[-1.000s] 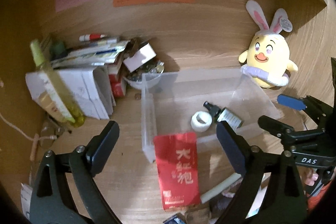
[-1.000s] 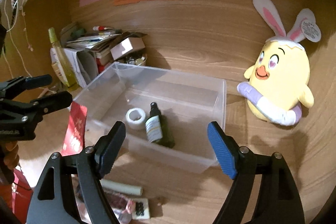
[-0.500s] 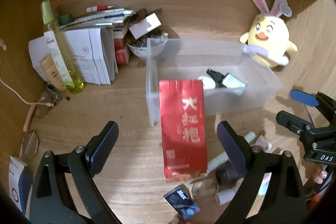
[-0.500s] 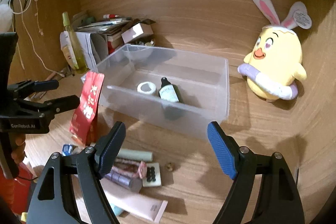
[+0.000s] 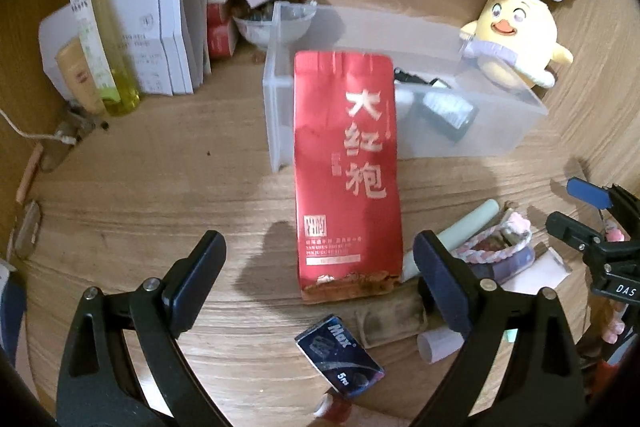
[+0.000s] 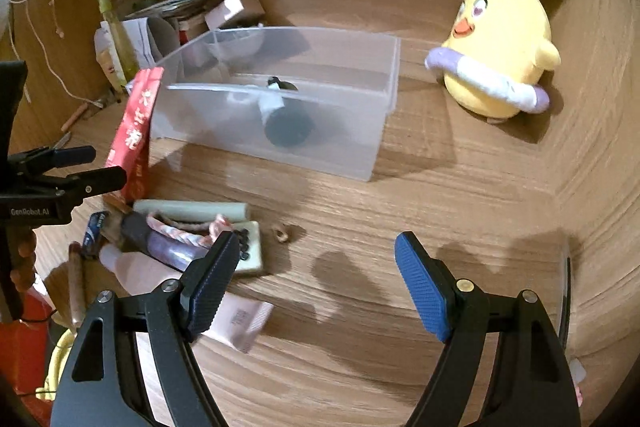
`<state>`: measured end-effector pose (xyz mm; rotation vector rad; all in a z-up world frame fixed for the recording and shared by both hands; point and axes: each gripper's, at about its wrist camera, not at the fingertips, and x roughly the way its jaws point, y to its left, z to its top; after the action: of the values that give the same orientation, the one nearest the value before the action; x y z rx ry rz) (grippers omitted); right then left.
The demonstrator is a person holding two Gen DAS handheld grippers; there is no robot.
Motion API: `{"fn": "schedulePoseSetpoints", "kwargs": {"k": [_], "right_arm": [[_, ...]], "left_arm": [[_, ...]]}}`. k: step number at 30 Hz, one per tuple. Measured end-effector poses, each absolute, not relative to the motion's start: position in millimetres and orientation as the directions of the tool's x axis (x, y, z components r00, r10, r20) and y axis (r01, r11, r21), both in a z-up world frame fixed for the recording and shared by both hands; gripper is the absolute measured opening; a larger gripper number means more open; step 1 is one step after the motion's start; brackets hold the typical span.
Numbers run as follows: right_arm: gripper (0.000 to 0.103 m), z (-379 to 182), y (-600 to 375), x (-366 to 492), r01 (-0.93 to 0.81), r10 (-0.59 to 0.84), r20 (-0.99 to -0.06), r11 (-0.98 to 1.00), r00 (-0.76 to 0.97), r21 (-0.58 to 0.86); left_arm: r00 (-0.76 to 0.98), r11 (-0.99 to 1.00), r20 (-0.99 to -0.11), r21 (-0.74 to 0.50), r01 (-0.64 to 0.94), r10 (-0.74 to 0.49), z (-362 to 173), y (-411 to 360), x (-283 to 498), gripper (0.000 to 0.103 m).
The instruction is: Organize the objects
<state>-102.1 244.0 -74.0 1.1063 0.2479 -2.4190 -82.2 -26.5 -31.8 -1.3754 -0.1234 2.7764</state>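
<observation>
Two grippers, left gripper (image 5: 316,279) and right gripper (image 6: 312,283), are held wide apart and empty before a red tea pouch (image 5: 346,167) propped against a clear plastic bin (image 5: 500,131).

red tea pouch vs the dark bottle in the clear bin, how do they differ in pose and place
The red foil tea pouch with white characters stands upright outside the clear plastic bin, leaning on its near wall; the dark glass bottle with a white label lies on its side inside the bin. The pouch is flat and rectangular; the bottle is round. Neither is gripped.
</observation>
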Motion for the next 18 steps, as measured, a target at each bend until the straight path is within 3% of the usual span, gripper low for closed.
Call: {"fn": "schedulePoseSetpoints", "kwargs": {"k": [14,18], "right_arm": [[0.041,-95.1,226.3,-123.8,0.539,-0.363,-0.799,-0.84,-0.479,0.058],[0.034,-98.3,220.2,-126.7,0.551,-0.359,-0.804,-0.833,-0.475,0.046]], "left_arm": [[-0.601,-0.995,-0.797,-0.097,0.016,0.068,-46.4,-24.5,-101.0,0.094],[-0.59,-0.994,-0.803,-0.108,0.0,0.087,-51.2,-24.0,-102.3,0.074]]}}
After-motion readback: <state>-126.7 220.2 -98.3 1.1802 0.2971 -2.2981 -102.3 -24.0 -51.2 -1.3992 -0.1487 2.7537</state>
